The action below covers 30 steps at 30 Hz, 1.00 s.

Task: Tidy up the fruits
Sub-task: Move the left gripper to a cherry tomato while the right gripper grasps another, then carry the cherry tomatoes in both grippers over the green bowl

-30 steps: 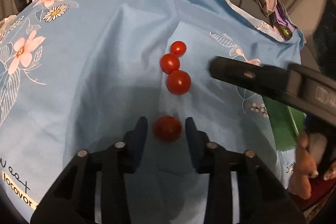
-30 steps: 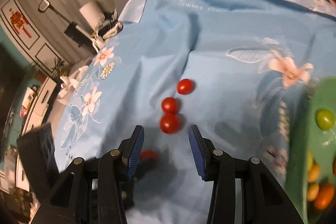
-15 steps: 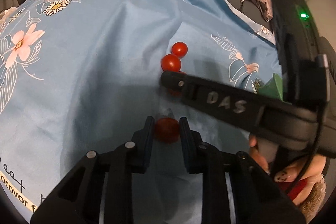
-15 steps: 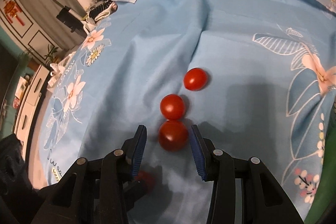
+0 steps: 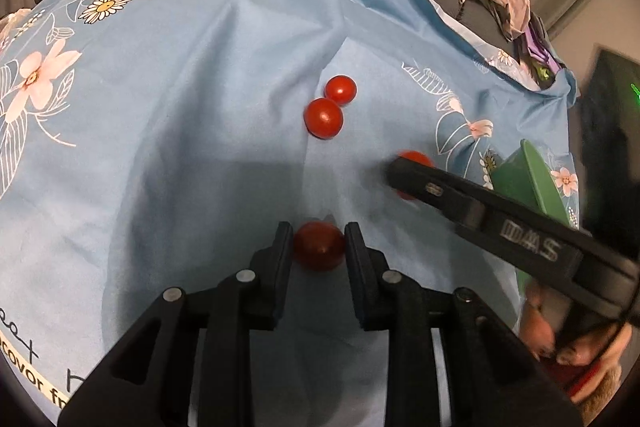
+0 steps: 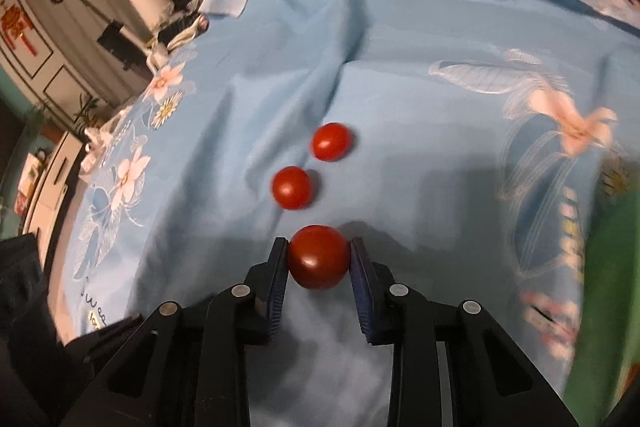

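The left gripper (image 5: 319, 241) pinches a smooth round red tomato (image 5: 319, 246) between black pads; the right gripper (image 6: 319, 259) clamps a larger glossy tomato (image 6: 318, 257); two loose tomatoes (image 6: 292, 187) rest beyond on wrinkled blue floral cloth (image 6: 400, 87); a green tray (image 5: 532, 179) sits right.

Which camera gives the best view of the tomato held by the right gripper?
The right wrist view: the tomato sits whole between the right gripper fingers, sharp and central. The left wrist view shows it mostly hidden behind that gripper's near finger.
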Each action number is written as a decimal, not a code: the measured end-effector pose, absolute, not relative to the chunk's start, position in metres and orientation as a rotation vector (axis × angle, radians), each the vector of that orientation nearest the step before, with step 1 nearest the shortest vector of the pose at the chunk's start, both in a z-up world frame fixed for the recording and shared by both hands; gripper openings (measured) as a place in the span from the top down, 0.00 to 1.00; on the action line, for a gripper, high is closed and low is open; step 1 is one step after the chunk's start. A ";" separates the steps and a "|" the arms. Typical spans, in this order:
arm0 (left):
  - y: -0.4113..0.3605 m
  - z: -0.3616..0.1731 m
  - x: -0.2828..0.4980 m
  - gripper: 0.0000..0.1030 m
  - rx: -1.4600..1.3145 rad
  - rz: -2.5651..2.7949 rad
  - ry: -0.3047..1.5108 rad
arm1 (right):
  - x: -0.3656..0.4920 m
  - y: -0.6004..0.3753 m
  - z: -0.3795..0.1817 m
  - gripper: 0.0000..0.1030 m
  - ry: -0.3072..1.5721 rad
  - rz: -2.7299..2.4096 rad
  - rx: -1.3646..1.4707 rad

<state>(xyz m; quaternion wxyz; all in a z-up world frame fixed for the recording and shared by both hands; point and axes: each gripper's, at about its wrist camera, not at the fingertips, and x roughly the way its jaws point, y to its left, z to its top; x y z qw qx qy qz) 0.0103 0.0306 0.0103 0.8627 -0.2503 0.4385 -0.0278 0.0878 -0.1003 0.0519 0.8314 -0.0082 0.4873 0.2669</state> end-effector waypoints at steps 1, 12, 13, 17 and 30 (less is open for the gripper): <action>0.030 0.010 0.010 0.75 -0.530 -0.060 0.918 | 0.086 -0.103 0.054 0.69 1.030 0.551 -0.015; 0.029 0.016 0.010 0.75 -0.522 -0.053 0.901 | 0.059 -0.142 0.057 0.69 1.018 0.581 0.139; 0.028 0.018 0.009 0.75 -0.512 -0.049 0.892 | 0.060 -0.144 0.057 0.69 1.023 0.572 0.146; 0.023 0.029 0.006 0.75 -0.466 -0.066 0.864 | 0.060 -0.151 0.061 0.69 1.009 0.550 0.161; -0.020 0.081 0.001 0.75 -0.343 -0.113 0.732 | 0.051 -0.189 0.105 0.69 0.848 0.520 0.202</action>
